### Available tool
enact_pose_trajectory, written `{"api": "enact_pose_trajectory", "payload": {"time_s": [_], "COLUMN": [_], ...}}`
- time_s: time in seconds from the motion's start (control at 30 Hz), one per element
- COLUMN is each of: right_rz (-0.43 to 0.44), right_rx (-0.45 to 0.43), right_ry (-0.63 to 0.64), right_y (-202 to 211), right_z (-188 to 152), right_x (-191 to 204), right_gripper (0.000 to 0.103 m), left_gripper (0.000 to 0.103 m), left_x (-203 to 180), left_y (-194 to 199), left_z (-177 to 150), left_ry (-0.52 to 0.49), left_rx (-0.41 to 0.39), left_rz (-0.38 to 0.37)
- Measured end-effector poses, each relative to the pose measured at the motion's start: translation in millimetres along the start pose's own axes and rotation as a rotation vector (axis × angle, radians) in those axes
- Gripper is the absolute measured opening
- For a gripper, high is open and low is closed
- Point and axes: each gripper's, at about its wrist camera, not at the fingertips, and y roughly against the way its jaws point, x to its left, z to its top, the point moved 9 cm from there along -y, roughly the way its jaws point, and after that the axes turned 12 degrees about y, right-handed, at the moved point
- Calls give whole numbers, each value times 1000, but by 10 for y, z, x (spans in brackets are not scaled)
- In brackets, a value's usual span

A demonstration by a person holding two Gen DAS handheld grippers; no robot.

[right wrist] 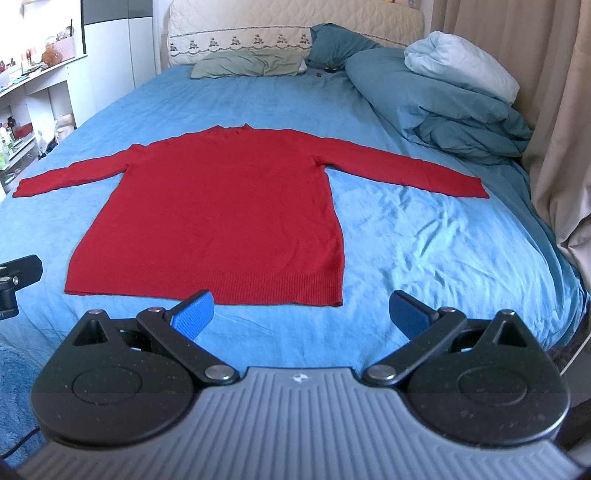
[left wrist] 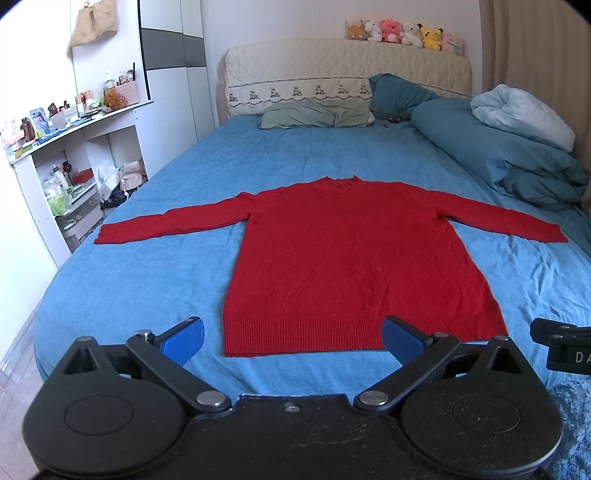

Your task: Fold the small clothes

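Red sweater point(left wrist: 351, 258) flat on bed point(left wrist: 147, 288), hem near, collar far, sleeves spread left-right. Left tool point(left wrist: 293, 338) and right tool point(right wrist: 301, 314) both released, empty, hovering short of hem; left nearer left hem corner, right nearer right.

— What sort of place is this?

— A bedroom in a home. A bed point(left wrist: 155, 177) with a blue sheet fills the room, its quilted headboard point(left wrist: 347, 74) at the far end.

— What else shows it?

— Plush toys point(left wrist: 404, 33) sit on top of the headboard, pillows point(left wrist: 317, 114) lie just below it, a bundled duvet point(left wrist: 491, 147) lies to its right, and cluttered shelves point(left wrist: 70, 147) stand to its left.
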Motion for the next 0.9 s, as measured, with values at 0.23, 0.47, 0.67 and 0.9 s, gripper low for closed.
{"api": "enact_pose_trajectory", "payload": {"time_s": [0.23,0.47,0.67,0.9], "right_rz": [-2,0,2,5], "right_rx": [-1,-1,-2,-13], "right_ry": [-1,-1,-2,-31], "right_y": [-7,6,7,55], "right_z": [-1,8,7,71], "right_x": [3,-2,-6,-89], "right_gripper": [103,103,103,103], "left_gripper": [103,103,103,103], "left_x": [15,37,42,3], "left_y": [3,16,20,80], "left_z": [-1,6,4,138], "left_ry": [-3,3,9,54], "left_rx": [-1,-3,-3,-13], "left_rz": [2,4,4,-25]}}
